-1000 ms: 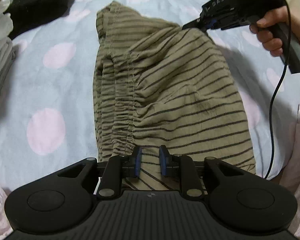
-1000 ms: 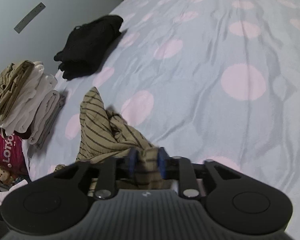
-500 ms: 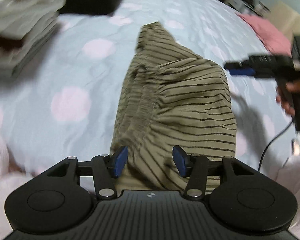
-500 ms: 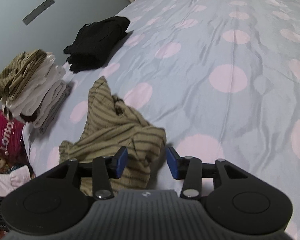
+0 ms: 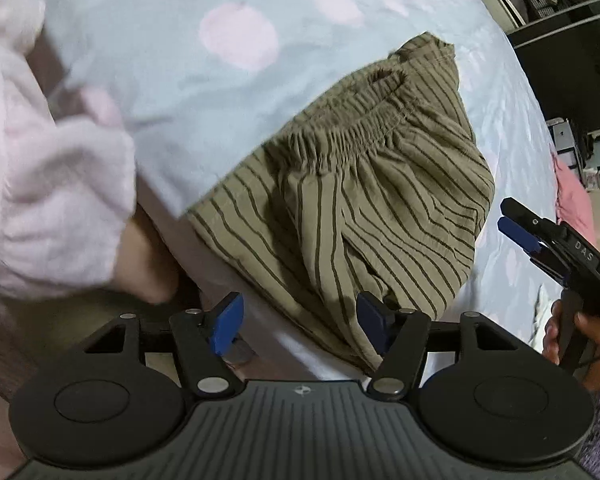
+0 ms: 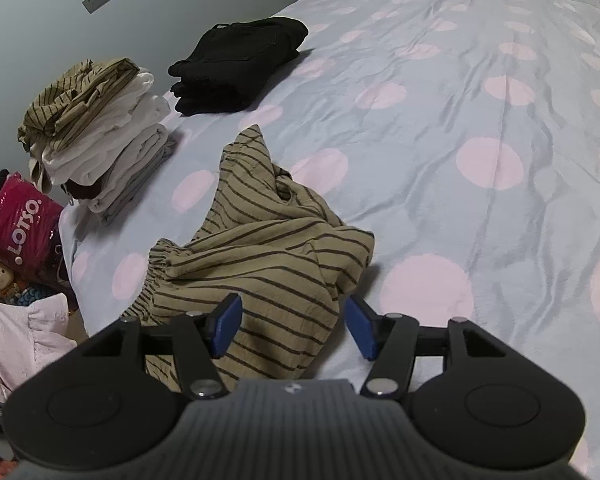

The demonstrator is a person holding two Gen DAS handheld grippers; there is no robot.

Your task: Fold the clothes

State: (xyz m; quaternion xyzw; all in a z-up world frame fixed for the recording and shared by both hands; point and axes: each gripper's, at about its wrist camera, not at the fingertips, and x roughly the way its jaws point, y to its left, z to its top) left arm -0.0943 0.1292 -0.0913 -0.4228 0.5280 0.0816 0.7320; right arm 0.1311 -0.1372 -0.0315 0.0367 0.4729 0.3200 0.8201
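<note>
An olive garment with dark stripes [image 5: 360, 208] lies crumpled at the near edge of the bed, its elastic waistband toward the far side. My left gripper [image 5: 300, 326] hovers over its near hem. The jaws are opening, and the cloth lies under the right pad without either pad pressing on it. In the right wrist view the same garment [image 6: 260, 256] spreads out below my right gripper [image 6: 294, 328]. Its jaws are opening too, with fabric beneath the gap and no grip on it. The right gripper [image 5: 514, 222] also shows in the left wrist view, held in a hand beside the garment.
The bed cover [image 6: 480, 120] is pale blue with pink dots. A stack of folded clothes [image 6: 100, 140] and a folded black garment [image 6: 236, 64] sit at the far left. A pink bag [image 6: 24, 228] lies off the bed's edge. Fluffy pink fabric [image 5: 40, 180] fills the left.
Both grippers were shut on the striped garment and have opened and let it go. The left view has rolled and shifted toward the bed's edge. The right gripper has drawn back from the cloth.
</note>
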